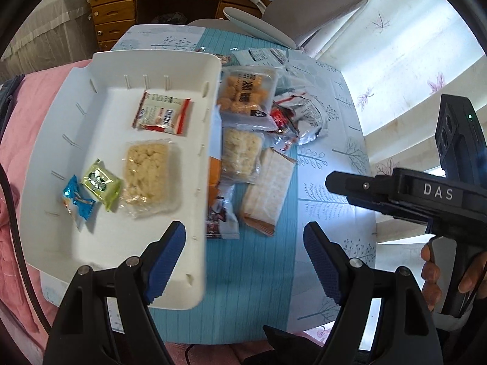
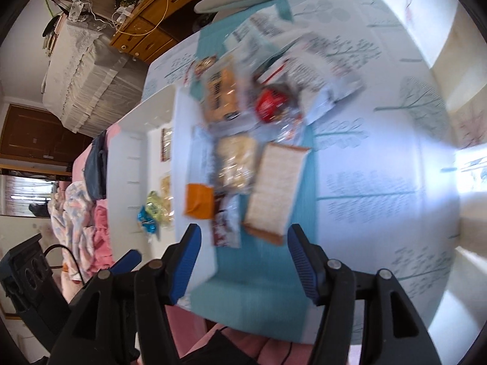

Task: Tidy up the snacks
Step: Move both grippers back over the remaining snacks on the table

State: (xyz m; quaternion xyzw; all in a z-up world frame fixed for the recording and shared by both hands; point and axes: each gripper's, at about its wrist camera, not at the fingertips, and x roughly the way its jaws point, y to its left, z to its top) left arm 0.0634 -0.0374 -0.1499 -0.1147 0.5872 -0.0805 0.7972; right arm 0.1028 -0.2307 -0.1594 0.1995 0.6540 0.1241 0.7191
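Note:
A white tray point(image 1: 48, 140) sits on the left of the table and holds a red-and-white packet point(image 1: 162, 112), a clear rice-crisp pack point(image 1: 147, 175), a green candy point(image 1: 100, 184) and a blue candy point(image 1: 76, 200). A pile of snack packets lies right of it on a teal runner point(image 1: 252, 273), among them a cracker pack point(image 1: 268, 190) point(image 2: 275, 187). My left gripper point(image 1: 243, 261) is open and empty above the tray's near corner. My right gripper point(image 2: 243, 261) is open and empty, just short of the cracker pack; its body point(image 1: 426, 194) shows in the left wrist view.
The table has a tree-print cloth point(image 1: 331, 140). A grey chair point(image 1: 304, 3) and a wooden desk point(image 1: 137, 0) stand beyond it. Pink bedding point(image 1: 18, 182) lies at the left. The right wrist view is motion-blurred.

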